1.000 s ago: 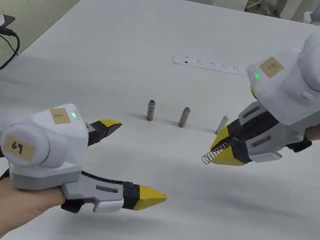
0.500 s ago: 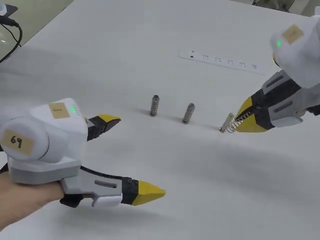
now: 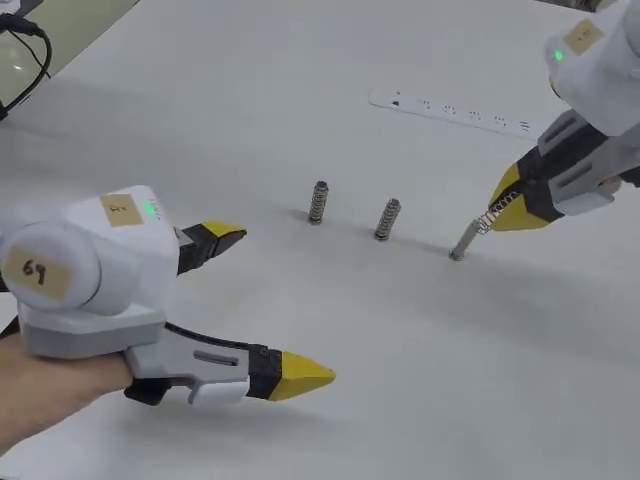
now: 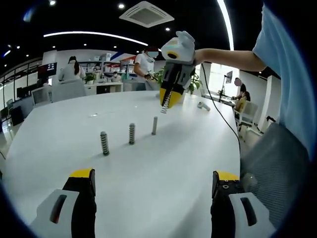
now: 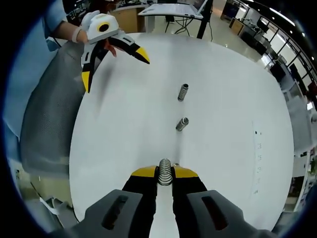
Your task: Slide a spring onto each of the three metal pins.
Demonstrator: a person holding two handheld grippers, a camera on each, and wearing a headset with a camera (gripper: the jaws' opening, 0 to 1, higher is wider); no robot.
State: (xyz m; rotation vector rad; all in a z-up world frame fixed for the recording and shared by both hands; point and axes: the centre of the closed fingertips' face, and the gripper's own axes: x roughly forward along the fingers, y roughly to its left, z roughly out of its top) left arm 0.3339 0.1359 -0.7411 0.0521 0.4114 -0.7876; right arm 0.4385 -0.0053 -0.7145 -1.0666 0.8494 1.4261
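Three metal pins stand in a row on the white table. The left pin (image 3: 319, 202) and the middle pin (image 3: 388, 219) each carry a spring. The right pin (image 3: 464, 241) is bare. My right gripper (image 3: 506, 208) is shut on a spring (image 3: 492, 213), whose free end hangs just above the bare pin's top. In the right gripper view the spring (image 5: 164, 172) sits between the yellow fingertips, end-on. My left gripper (image 3: 265, 305) hovers open at the near left with nothing between its fingers. The left gripper view shows the pins (image 4: 130, 133) ahead and the right gripper (image 4: 167, 101) above them.
A white power strip (image 3: 455, 112) lies flat at the far right of the table. A black cable (image 3: 25, 60) loops at the far left edge. Several people and desks stand beyond the table in the left gripper view.
My right gripper has carried the spring up and away from the near table, bringing it over the bare right pin. The left gripper has stayed in place, open.
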